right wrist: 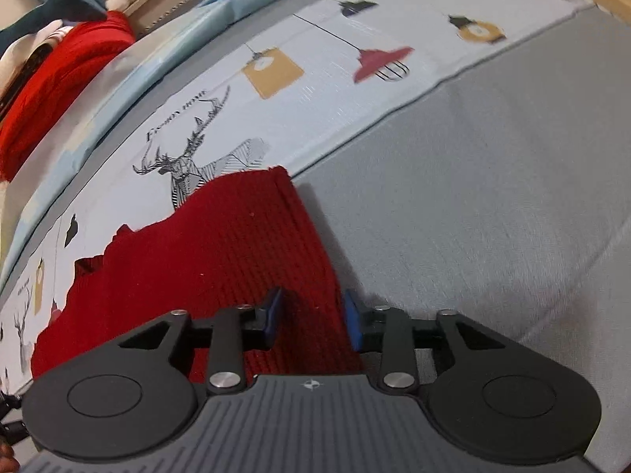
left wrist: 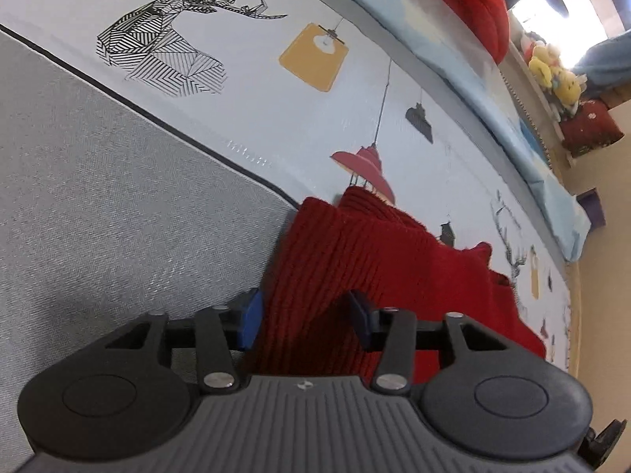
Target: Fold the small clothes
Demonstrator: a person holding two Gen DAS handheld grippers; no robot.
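Two wrist views of a red knit garment [left wrist: 355, 268] lying on a bed cover, straddling the black seam line [left wrist: 157, 118] where the grey woven panel [left wrist: 98, 197] meets the printed panel [left wrist: 276, 90] with deer and lamp motifs. Left gripper [left wrist: 305, 321]: blue pads parted, straddling a raised fold at the garment's near edge, the fabric between them but not visibly pinched. Right gripper [right wrist: 313, 317]: pads parted more narrowly over the opposite near edge, just beside the grey panel; no pinch is evident there either. The garment [right wrist: 221, 260] appears ribbed, soft and light; it should drape and stretch rather than hold shape, so corners and hem edges, where layers bunch, look like the soundest places to grip. Its far edge is ragged and uneven. Beyond the printed panel lies a pale blue cloth [left wrist: 473, 75], and on it a second red textile [right wrist: 59, 75]. No containers are in view.
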